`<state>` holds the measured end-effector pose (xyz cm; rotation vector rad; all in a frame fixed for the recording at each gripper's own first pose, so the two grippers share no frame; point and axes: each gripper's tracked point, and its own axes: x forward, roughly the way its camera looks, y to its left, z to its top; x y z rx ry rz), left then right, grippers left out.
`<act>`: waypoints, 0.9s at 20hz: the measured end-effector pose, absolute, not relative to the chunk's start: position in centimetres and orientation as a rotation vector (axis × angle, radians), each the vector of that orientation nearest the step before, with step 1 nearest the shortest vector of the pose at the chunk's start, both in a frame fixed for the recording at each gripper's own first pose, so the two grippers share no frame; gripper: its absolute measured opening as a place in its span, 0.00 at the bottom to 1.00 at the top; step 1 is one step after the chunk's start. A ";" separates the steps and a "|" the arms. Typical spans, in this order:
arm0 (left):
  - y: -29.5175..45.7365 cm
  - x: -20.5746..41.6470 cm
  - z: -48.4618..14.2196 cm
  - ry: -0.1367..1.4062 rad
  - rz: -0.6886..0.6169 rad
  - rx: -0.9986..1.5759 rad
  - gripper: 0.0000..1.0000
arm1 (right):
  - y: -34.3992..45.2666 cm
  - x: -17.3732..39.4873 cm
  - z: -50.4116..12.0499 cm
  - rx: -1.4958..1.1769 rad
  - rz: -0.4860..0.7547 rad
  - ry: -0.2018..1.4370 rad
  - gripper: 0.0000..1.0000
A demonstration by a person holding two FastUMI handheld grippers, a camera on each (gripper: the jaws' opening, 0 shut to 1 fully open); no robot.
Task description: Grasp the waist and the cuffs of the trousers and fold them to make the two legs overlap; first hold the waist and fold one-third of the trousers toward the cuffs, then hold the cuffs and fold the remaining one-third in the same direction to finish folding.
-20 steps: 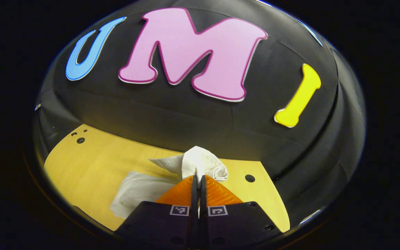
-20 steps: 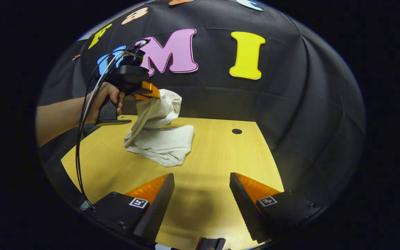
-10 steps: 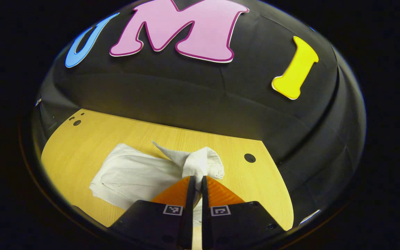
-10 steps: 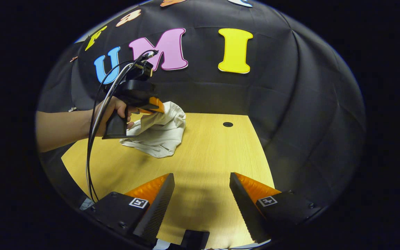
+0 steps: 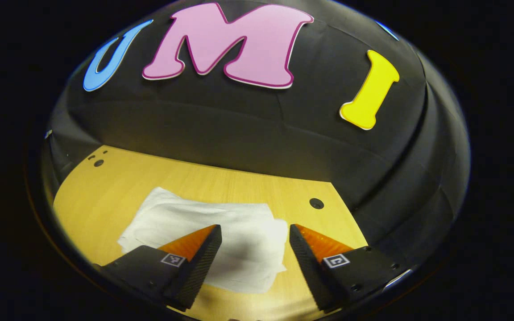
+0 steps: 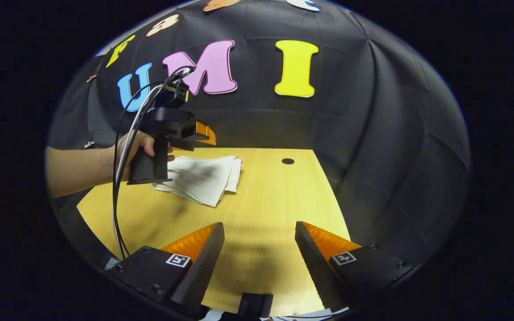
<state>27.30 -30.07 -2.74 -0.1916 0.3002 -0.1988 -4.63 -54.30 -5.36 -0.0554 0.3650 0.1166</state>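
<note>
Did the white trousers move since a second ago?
Yes. The trousers, bunched up then, now lie flat on the table, left of its hole.

Wooden table (image 6: pixel 266 196); folded white trousers (image 6: pixel 203 178) lying flat near far-left side.

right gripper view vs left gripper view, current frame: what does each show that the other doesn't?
Right gripper view: the hand holding the left gripper, its cables, above the folded trousers; plus the right gripper, open over bare table.

Left gripper view: the left gripper seen along its own fingers, open, with the trousers lying between and beneath them.

Both: the flat folded trousers, the wooden table and its round hole.
</note>
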 end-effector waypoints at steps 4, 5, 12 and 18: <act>-25.3 24.4 -0.8 0.235 -0.179 -0.132 0.96 | -52.7 -4.9 -5.0 -0.056 0.101 0.343 0.98; -23.7 23.4 -0.1 0.214 -0.175 -0.113 0.95 | -52.4 -5.1 -5.1 -0.063 0.092 0.345 0.98; -13.3 13.2 3.5 0.036 -0.134 0.058 0.95 | -46.6 -6.4 -2.3 -0.020 0.042 0.304 0.98; -6.5 3.9 2.9 -0.020 -0.118 -0.004 0.95 | -41.3 -8.0 1.1 -0.047 0.048 0.236 0.98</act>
